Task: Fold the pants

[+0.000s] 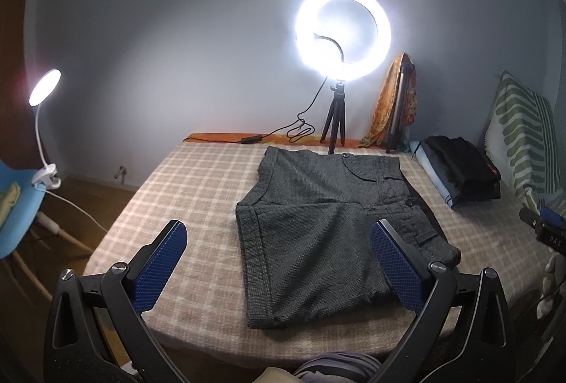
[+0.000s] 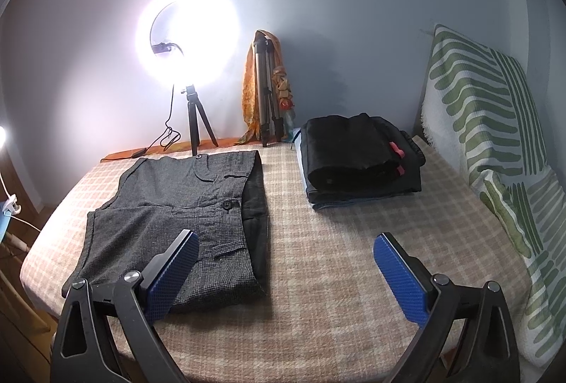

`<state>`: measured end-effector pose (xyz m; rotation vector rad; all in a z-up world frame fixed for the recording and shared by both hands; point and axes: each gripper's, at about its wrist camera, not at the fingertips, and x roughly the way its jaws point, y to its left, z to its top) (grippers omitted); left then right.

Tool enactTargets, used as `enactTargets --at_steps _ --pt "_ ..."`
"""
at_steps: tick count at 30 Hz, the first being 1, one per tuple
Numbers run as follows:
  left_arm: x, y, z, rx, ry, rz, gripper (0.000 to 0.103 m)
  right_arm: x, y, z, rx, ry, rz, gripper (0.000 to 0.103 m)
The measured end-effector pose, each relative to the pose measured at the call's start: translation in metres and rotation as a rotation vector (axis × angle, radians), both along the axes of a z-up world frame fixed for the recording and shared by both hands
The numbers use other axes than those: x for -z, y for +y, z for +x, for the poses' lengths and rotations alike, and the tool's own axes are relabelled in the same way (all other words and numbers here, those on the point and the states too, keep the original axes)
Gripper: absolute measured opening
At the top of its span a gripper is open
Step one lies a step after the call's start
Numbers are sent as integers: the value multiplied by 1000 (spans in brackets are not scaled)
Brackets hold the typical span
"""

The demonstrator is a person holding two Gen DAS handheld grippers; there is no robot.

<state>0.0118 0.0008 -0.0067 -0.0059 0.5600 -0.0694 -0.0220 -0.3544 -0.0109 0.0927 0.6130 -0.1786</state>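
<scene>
Grey tweed pants (image 1: 318, 224) lie folded in a flat rectangle on the checked blanket (image 1: 184, 192), with pocket flaps and buttons facing up. My left gripper (image 1: 279, 241) hovers open above the near end of the pants, nothing between its blue pads (image 1: 161, 266). In the right wrist view the same pants (image 2: 177, 213) lie to the left. My right gripper (image 2: 286, 254) is open over bare blanket (image 2: 336, 259) beside the pants' right edge, its left pad (image 2: 173, 273) over the cloth. Part of the right gripper shows at the left wrist view's right edge.
A stack of folded dark clothes (image 2: 357, 156) sits at the back right. A lit ring light on a small tripod (image 1: 343, 29) and a folded tripod draped with an orange scarf (image 2: 267, 89) stand at the wall. A green striped cushion (image 2: 495, 135) lines the right. A clip lamp (image 1: 44, 89) and blue chair (image 1: 17, 206) stand left.
</scene>
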Motion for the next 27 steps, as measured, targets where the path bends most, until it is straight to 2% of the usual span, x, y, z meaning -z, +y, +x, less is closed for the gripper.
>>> enactTargets --at_steps 5,9,11,13,16,20,21,24,27 --pt "11 6 4 55 -1 62 103 3 -8 3 -56 -2 29 93" --pt "23 13 7 102 9 94 101 2 -11 7 -109 -9 21 93" --pt "30 14 9 130 25 105 95 1 -9 10 -130 -4 7 93" --pt "40 16 13 162 55 114 83 1 -8 14 -164 -7 3 93" --pt "51 15 17 196 90 136 73 2 -5 19 -219 -6 -6 93" --pt "64 14 19 267 135 148 67 5 6 30 -301 26 -78 93" --pt "67 14 19 280 143 146 66 7 10 33 -329 38 -111 93" --pt "78 10 23 343 179 183 53 17 22 44 -427 97 -199 90" --pt "88 6 25 389 199 245 48 25 30 54 -520 166 -213 86"
